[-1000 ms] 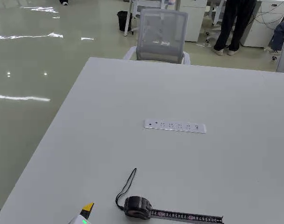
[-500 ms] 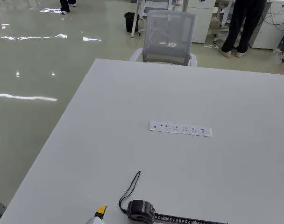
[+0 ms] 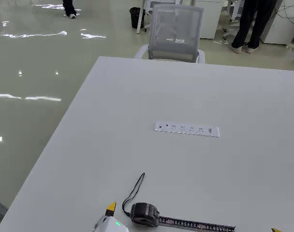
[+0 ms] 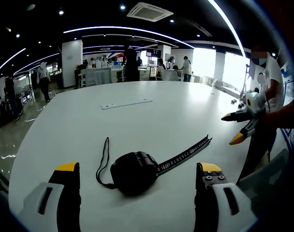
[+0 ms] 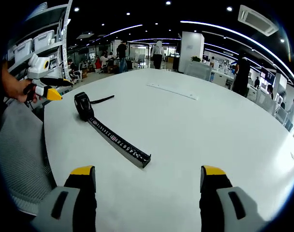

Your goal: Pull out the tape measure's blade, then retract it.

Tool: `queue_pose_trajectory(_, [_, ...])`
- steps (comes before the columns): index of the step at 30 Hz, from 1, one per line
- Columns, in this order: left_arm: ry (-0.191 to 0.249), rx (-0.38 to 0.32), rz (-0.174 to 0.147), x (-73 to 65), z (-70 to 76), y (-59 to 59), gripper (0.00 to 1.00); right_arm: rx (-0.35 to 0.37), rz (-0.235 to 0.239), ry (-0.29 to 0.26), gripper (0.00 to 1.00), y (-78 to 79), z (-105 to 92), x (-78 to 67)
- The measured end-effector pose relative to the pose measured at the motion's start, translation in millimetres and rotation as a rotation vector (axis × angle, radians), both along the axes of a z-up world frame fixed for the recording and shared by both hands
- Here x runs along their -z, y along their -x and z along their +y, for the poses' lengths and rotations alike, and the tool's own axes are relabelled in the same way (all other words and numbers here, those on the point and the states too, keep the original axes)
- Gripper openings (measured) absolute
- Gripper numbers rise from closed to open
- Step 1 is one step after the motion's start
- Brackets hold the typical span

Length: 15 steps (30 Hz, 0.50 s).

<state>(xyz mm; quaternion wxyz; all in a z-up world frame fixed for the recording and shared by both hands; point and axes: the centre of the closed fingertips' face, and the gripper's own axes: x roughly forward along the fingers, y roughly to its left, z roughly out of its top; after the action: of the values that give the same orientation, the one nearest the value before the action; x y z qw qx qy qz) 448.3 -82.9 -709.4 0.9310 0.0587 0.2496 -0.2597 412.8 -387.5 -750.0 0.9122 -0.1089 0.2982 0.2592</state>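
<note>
My left gripper (image 4: 137, 167) is spread wide, with the tape measure (image 4: 132, 171) lying on the white table (image 3: 137, 96) ahead of it, framed between the two yellow-tipped jaws and touched by neither. Seen from my head, one yellow tip of that gripper (image 3: 110, 208) sits just left of the case (image 3: 145, 214) and is closer to it than half a second ago, with more of the white body showing. The blade (image 3: 195, 224) runs out flat from the case's right side, as long as it was, and the black wrist strap (image 3: 132, 191) trails away from the case toward the power strip (image 3: 186, 129). Case and strip keep the same spacing as before, so the tape measure has not shifted. My right gripper (image 5: 148, 170) is also open and holds nothing. It points at the blade's free end (image 5: 143, 161), well apart from the case (image 5: 83, 105), and a sliver of its yellow tip (image 3: 275, 230) has newly entered the head view beyond that end.
</note>
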Motion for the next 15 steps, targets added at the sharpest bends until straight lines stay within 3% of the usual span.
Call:
queue_pose_trajectory(6, [0.017, -0.034, 0.029, 8.2, -8.0, -8.3, 0.99, -0.024, 0.003, -0.001, 0.89, -10.4, 6.9, 4.6])
queue_pose_trajectory(10, [0.039, -0.099, 0.083, 22.4, -3.6, -11.5, 0.99, -0.045, 0.008, 0.005, 0.87, -13.7, 10.6, 8.4])
queue_pose_trajectory(15, [0.042, -0.146, 0.087, 27.3, 1.1, -17.0, 0.99, -0.079, 0.014, 0.014, 0.81, -17.4, 14.2, 12.8])
